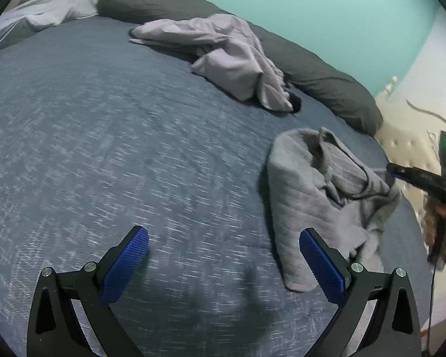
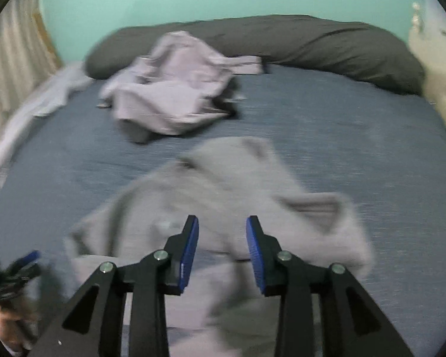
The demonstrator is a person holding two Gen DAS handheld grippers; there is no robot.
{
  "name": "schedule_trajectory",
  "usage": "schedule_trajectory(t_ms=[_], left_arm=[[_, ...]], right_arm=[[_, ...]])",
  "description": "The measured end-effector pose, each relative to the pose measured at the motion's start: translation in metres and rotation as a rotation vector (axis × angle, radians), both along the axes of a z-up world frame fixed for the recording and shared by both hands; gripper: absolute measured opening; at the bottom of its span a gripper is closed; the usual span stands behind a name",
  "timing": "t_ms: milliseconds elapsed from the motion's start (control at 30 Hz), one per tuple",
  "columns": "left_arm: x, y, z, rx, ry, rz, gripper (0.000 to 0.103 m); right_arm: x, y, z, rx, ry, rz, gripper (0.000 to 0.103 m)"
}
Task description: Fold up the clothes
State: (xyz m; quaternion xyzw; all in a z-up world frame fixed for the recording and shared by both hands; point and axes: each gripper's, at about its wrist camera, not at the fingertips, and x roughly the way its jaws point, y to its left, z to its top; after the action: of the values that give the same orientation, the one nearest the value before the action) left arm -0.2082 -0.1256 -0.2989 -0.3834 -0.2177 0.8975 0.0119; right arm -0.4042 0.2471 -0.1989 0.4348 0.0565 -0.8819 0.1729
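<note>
A crumpled grey knit garment (image 1: 321,190) lies on the right part of the blue bed cover (image 1: 104,119). My left gripper (image 1: 223,238) hovers over the cover just left of it, open wide with nothing between the blue pads. My right gripper (image 2: 222,226) hangs above the same grey garment (image 2: 223,178), open with a narrow gap; the view is blurred and no cloth shows between the pads. In the left wrist view the right gripper (image 1: 397,172) comes in from the right edge, held by a hand. A pale lilac garment (image 1: 229,56) lies bunched farther back.
A long dark grey pillow (image 2: 312,41) runs along the far side of the bed under a teal wall. A white sheet (image 1: 44,12) bunches at the far left corner. A cream tufted headboard (image 1: 410,148) stands to the right. The lilac garment (image 2: 175,89) rests against the pillow.
</note>
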Motion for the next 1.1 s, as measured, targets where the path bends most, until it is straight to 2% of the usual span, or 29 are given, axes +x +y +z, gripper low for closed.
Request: schedule_trajectory(t_ms=[133, 267, 367, 433, 500, 600, 767, 967, 1033, 1100], left_arm=[[-0.005, 0.013, 0.0, -0.016, 0.013, -0.04, 0.103], [-0.01, 0.018, -0.002, -0.025, 0.013, -0.06, 0.103], [-0.012, 0.019, -0.004, -0.028, 0.015, -0.064, 0.103], [-0.013, 0.017, -0.005, -0.025, 0.017, -0.058, 0.103], [-0.012, 0.017, -0.006, -0.032, 0.017, -0.05, 0.103], [-0.012, 0.015, -0.007, -0.041, 0.017, -0.039, 0.103], [-0.012, 0.004, -0.01, -0.033, 0.007, -0.013, 0.103], [-0.014, -0.005, -0.013, -0.018, -0.003, 0.001, 0.103], [-0.013, -0.007, -0.014, -0.016, -0.004, 0.007, 0.103], [-0.012, -0.008, -0.013, -0.015, -0.003, 0.011, 0.103]], right_arm=[[-0.018, 0.022, -0.012, 0.094, 0.0, -0.078, 0.033], [-0.033, 0.047, -0.021, 0.016, -0.024, -0.13, 0.033], [-0.038, 0.043, -0.017, -0.047, -0.021, -0.107, 0.033], [-0.042, 0.031, -0.012, -0.06, -0.018, -0.067, 0.033], [-0.047, 0.012, -0.007, -0.046, -0.012, -0.016, 0.041], [-0.059, -0.024, -0.005, -0.011, -0.009, 0.061, 0.045], [-0.078, -0.077, -0.019, 0.105, -0.032, 0.14, 0.045], [-0.084, -0.124, -0.043, 0.241, -0.005, 0.204, 0.045], [-0.086, -0.134, -0.054, 0.302, -0.005, 0.218, 0.041], [-0.089, -0.133, -0.06, 0.337, -0.007, 0.2, 0.017]])
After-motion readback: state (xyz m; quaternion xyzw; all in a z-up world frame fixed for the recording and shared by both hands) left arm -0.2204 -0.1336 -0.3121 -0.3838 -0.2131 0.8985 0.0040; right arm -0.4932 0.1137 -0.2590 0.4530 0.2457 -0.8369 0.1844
